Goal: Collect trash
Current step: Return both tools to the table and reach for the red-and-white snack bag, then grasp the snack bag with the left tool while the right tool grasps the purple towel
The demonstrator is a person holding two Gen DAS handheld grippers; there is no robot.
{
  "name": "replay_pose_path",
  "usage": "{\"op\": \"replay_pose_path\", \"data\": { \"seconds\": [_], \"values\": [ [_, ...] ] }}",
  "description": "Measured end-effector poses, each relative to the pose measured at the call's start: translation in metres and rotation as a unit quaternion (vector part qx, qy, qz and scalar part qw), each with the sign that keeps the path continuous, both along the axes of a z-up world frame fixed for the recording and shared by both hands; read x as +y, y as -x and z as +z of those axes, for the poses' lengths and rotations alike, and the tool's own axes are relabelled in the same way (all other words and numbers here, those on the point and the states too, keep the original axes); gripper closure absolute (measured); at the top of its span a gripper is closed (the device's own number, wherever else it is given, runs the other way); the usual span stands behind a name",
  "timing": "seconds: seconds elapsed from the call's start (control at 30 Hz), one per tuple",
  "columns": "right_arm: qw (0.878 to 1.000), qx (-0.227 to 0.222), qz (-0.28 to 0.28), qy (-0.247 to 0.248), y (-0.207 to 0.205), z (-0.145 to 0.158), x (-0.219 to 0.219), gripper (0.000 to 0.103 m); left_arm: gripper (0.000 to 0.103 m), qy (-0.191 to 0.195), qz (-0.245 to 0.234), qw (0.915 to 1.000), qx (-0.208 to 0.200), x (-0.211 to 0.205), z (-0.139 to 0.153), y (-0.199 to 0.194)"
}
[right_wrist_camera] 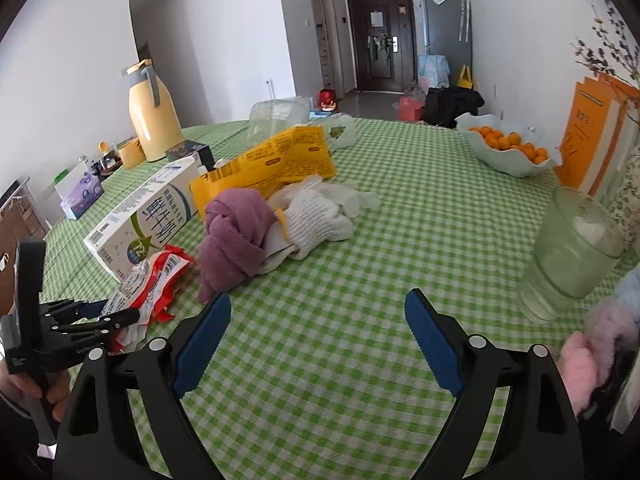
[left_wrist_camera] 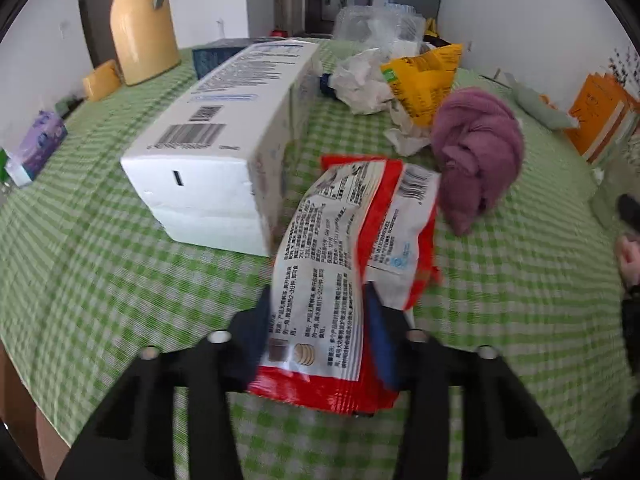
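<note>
Left-wrist view shows my left gripper (left_wrist_camera: pixel 318 308) pinching the red wrapper (left_wrist_camera: pixel 352 248), its length running straight ahead, while my right gripper (right_wrist_camera: pixel 318 324) hangs spread, farther off.

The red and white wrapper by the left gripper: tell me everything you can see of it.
The wrapper is a crinkled, glossy plastic food packet, apparently empty, red at the edges with white panels of printed text and a barcode. It lies flat on the green checked tablecloth, beside the white carton and near the purple cloth. Its near end sits between the fingers of the left gripper, which are closed on it.
</note>
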State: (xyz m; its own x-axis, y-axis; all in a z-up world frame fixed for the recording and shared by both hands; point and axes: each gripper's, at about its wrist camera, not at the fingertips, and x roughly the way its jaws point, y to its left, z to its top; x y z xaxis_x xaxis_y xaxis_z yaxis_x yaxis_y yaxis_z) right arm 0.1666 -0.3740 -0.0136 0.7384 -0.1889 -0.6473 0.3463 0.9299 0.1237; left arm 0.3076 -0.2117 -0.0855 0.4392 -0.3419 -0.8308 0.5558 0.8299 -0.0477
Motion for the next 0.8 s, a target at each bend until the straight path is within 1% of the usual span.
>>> {"op": "replay_pose_path", "data": {
  "seconds": [0.03, 0.13, 0.2, 0.23, 0.33, 0.37, 0.4, 0.47, 0.53, 0.57, 0.6, 0.67, 0.7, 0.77, 0.8],
  "values": [
    [1.000, 0.003, 0.002, 0.001, -0.002, -0.001, 0.002, 0.018, 0.086, 0.000, 0.000, 1.0000, 0.001, -0.001, 0.001, 0.001],
    [1.000, 0.009, 0.007, 0.002, -0.005, -0.005, 0.005, 0.018, 0.095, 0.015, -0.009, 0.9998, 0.004, 0.000, 0.009, 0.011],
    [1.000, 0.014, 0.008, 0.002, -0.007, -0.007, 0.006, 0.018, 0.096, 0.052, -0.015, 0.9985, -0.008, 0.002, 0.029, 0.021],
    [1.000, 0.016, 0.010, 0.001, -0.009, -0.008, 0.006, 0.018, 0.096, 0.063, -0.016, 0.9978, -0.013, 0.002, 0.037, 0.025],
    [1.000, 0.010, 0.015, -0.006, -0.015, -0.009, 0.007, 0.018, 0.096, 0.106, -0.007, 0.9933, -0.046, 0.017, 0.073, 0.026],
    [1.000, 0.007, 0.018, -0.011, -0.020, -0.008, 0.007, 0.018, 0.096, 0.116, 0.004, 0.9911, -0.065, 0.025, 0.085, 0.028],
    [1.000, 0.003, 0.019, -0.012, -0.024, -0.009, 0.008, 0.018, 0.096, 0.119, 0.015, 0.9891, -0.086, 0.030, 0.094, 0.029],
    [1.000, -0.007, 0.025, -0.017, -0.039, -0.010, 0.010, 0.018, 0.096, 0.121, 0.027, 0.9862, -0.109, 0.042, 0.106, 0.032],
    [0.999, -0.013, 0.036, -0.029, -0.058, -0.011, 0.012, 0.018, 0.096, 0.128, 0.040, 0.9844, -0.114, 0.054, 0.113, 0.033],
    [0.998, -0.016, 0.040, -0.035, -0.067, -0.012, 0.013, 0.020, 0.096, 0.128, 0.045, 0.9838, -0.117, 0.060, 0.115, 0.036],
    [0.998, -0.017, 0.042, -0.044, -0.080, -0.012, 0.014, 0.024, 0.096, 0.124, 0.049, 0.9836, -0.121, 0.062, 0.116, 0.036],
    [0.998, -0.011, 0.038, -0.052, -0.098, -0.016, 0.016, 0.027, 0.096, 0.115, 0.063, 0.9824, -0.133, 0.075, 0.118, 0.038],
    [0.998, 0.001, 0.036, -0.053, -0.110, -0.021, 0.018, 0.034, 0.096, 0.114, 0.068, 0.9821, -0.134, 0.081, 0.119, 0.039],
    [0.998, 0.018, 0.032, -0.053, -0.121, -0.029, 0.023, 0.059, 0.096, 0.116, 0.080, 0.9810, -0.134, 0.091, 0.121, 0.040],
    [0.998, 0.019, 0.029, -0.060, -0.119, -0.031, 0.026, 0.070, 0.096, 0.117, 0.083, 0.9806, -0.134, 0.095, 0.122, 0.040]
  ]
}}
